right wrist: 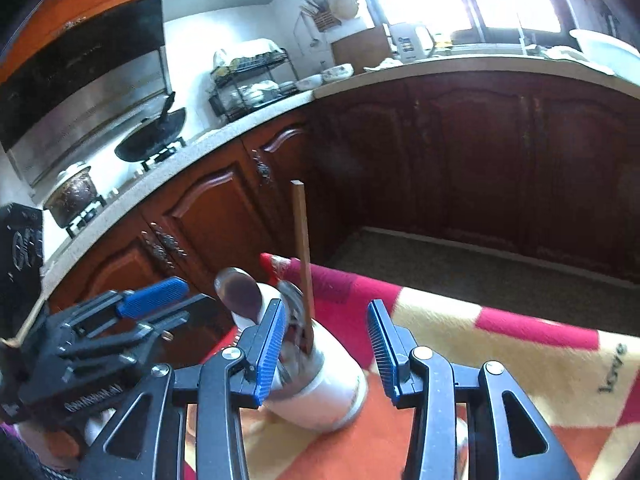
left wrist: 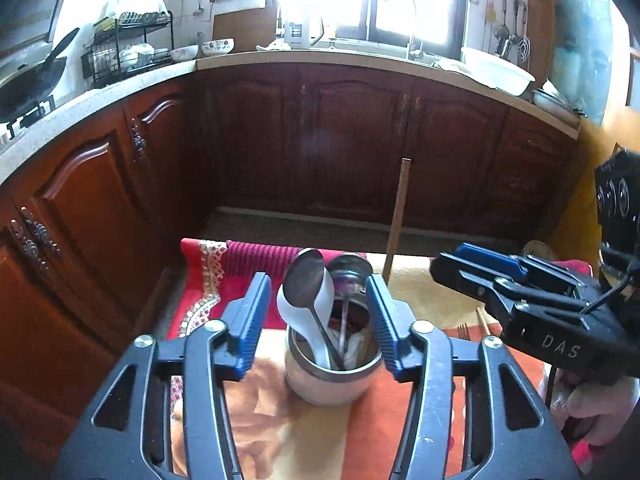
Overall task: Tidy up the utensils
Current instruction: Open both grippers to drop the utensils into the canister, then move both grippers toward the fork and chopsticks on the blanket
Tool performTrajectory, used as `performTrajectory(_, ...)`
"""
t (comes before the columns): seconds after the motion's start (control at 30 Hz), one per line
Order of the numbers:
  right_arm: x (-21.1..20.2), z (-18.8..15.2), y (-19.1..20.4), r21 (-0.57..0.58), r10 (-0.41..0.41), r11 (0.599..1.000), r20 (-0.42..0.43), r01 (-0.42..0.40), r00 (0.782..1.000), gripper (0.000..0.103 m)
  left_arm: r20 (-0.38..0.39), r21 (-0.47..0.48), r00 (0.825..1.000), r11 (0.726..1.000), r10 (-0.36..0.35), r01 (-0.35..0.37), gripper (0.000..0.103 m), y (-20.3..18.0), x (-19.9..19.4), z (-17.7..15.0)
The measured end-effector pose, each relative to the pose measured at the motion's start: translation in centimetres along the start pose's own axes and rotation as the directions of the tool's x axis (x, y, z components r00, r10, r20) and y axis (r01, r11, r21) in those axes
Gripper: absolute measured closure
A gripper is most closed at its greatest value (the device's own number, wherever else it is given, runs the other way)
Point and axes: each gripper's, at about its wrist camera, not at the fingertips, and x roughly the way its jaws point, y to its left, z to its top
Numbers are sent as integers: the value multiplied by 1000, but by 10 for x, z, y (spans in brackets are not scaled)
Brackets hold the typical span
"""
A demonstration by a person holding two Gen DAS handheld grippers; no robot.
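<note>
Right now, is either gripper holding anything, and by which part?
Nothing is held. The left gripper stands open around the metal cup without touching; the right gripper is open and empty beside it.

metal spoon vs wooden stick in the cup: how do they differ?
The metal spoon is shiny grey with a broad oval bowl pointing up; the wooden stick is brown, thin and straight with a square-cut top. The stick rises well above the spoon. The spoon leans left, the stick stands nearly upright. Both stand in the white cup.
</note>
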Motion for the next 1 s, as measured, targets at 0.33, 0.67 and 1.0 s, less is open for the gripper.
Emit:
performTrajectory(0.33, -34, -45, -28, 30, -153, 987, -69, 155, 986, 62, -37, -9, 999, 1000, 13, -13, 51, -32, -14, -23)
performTrajectory(0.67, -75, -87, -68, 57, -281, 956, -116, 288, 953, 62, -75, 37, 996, 998, -49, 52, 51, -88, -18, -53)
performTrajectory(1.0, -103, -115, -109, 93, -360, 922, -155, 376, 920, 62, -157, 66, 982, 992, -101, 112, 51, -136, 5, -78)
